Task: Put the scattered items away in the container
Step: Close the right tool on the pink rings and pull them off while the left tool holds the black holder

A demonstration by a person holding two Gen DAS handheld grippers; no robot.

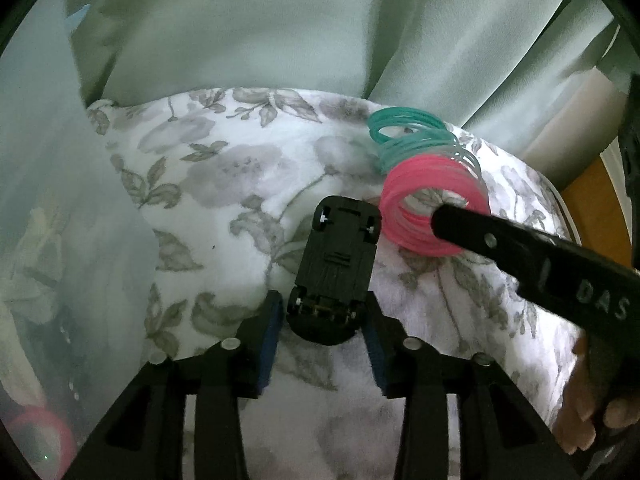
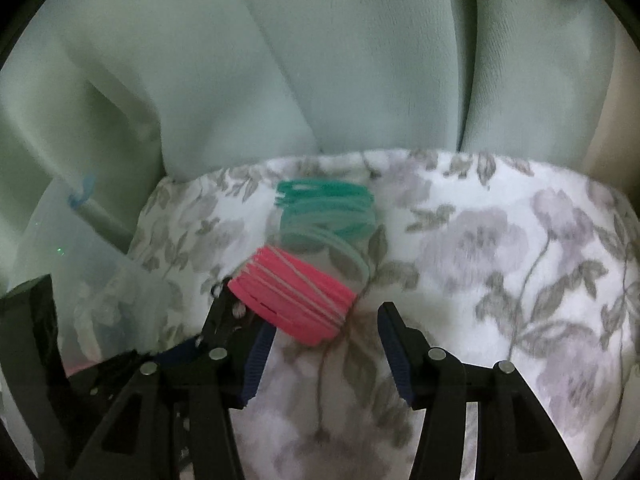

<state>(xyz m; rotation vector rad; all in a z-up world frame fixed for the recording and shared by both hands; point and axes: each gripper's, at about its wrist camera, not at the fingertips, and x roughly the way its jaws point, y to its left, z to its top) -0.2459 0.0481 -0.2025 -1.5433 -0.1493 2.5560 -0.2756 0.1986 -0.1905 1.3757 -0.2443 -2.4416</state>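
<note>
A black toy car [image 1: 334, 268] lies upside down on the floral blanket [image 1: 208, 184]. Its near end sits between the pads of my left gripper [image 1: 322, 322], which is open, with a thin gap showing on the left side. To the right lies a coil spring toy, pink [image 1: 400, 216] at the near end and teal [image 1: 404, 128] at the far end. One finger [image 1: 472, 232] of my right gripper reaches across the pink end. In the right wrist view my right gripper [image 2: 326, 326] is open, with the pink coils [image 2: 292, 300] just ahead of its tips and untouched by the pads.
A translucent plastic container [image 1: 44, 248] stands at the left edge of the bed, with something pink [image 1: 36, 436] inside; its wall [image 2: 80, 280] also shows in the right wrist view. Green curtains [image 2: 320, 60] hang behind. A hand [image 1: 580, 412] holds the right gripper.
</note>
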